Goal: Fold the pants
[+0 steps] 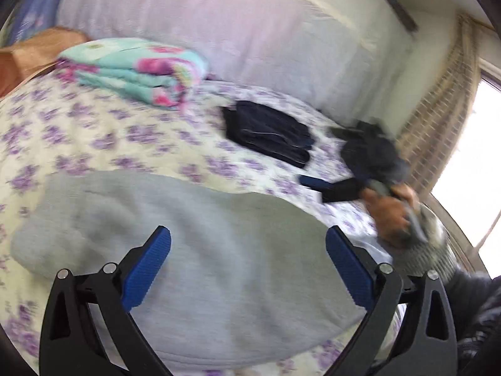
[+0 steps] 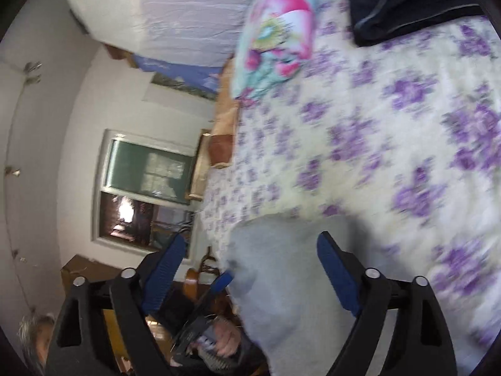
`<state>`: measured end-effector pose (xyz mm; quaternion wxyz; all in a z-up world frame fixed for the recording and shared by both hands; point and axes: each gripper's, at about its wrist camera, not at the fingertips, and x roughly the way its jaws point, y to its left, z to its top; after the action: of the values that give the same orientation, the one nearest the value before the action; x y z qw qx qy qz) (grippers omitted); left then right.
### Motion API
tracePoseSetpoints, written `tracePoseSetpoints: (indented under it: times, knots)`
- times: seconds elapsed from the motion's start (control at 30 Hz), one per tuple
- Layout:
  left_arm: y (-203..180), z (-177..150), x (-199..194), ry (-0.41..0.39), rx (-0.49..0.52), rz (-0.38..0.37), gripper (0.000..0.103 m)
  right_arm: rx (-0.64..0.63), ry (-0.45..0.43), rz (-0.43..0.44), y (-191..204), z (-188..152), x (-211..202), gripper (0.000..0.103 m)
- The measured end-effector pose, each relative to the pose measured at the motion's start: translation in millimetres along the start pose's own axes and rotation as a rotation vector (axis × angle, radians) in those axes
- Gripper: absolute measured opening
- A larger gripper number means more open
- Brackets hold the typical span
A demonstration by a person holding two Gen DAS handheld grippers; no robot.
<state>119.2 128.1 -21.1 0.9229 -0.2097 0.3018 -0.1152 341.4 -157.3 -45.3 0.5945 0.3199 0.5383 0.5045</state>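
No text, label, brand, number or sign can be read in either view.

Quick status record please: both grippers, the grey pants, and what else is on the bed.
left gripper: open, over the grey pants, holding nothing
right gripper: open, empty, at the pants' edge
grey pants: lying on the floral bedsheet, fold state unclear through blur
folded dark garment: on the sheet beyond the pants
folded floral blanket: farther back
image quality: motion blur in both views
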Motion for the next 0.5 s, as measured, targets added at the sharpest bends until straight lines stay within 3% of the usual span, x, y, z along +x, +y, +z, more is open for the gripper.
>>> tracePoseSetpoints:
  times: [0.07,0.13,0.2,0.23,0.3,0.43,0.5]
  knots:
    - [22.7,-2.8,10.1,0.059,-0.053,0.097,0.096,0.004,0.032,0.043,7.1,-12.0,13.4,0.094]
    - [33.1,-15.6,17.0,0.092,-0.028,0.125,0.095,0.023,0.067,0.029,6.8,-21.3,32.6,0.097]
    - [18.0,-29.1,16.4,0.094,0.119,0.221,0.095,0.067,0.077,-0.140,-12.4,-34.1,40.7,0.096]
    - [12.7,-34.4,17.4,0.097,0.162,0.264,0.095,0.074,0.043,-0.211,-24.0,-36.9,34.9,0.084]
    - [8.0,-40.0,16.8,0.102,0.207,0.312,0.095,0.071,-0.019,-0.198,-29.9,-38.7,10.7,0.079]
    - [1.7,-31.9,-0.5,0.066,0.171,0.300,0.095,-0.012,-0.212,-0.161,-2.8,-54.7,-74.3,0.086]
    - [-14.2,-27.6,-8.8,0.033,0.186,0.224,0.095,-0.075,-0.307,-0.208,10.8,-72.9,-123.1,0.086]
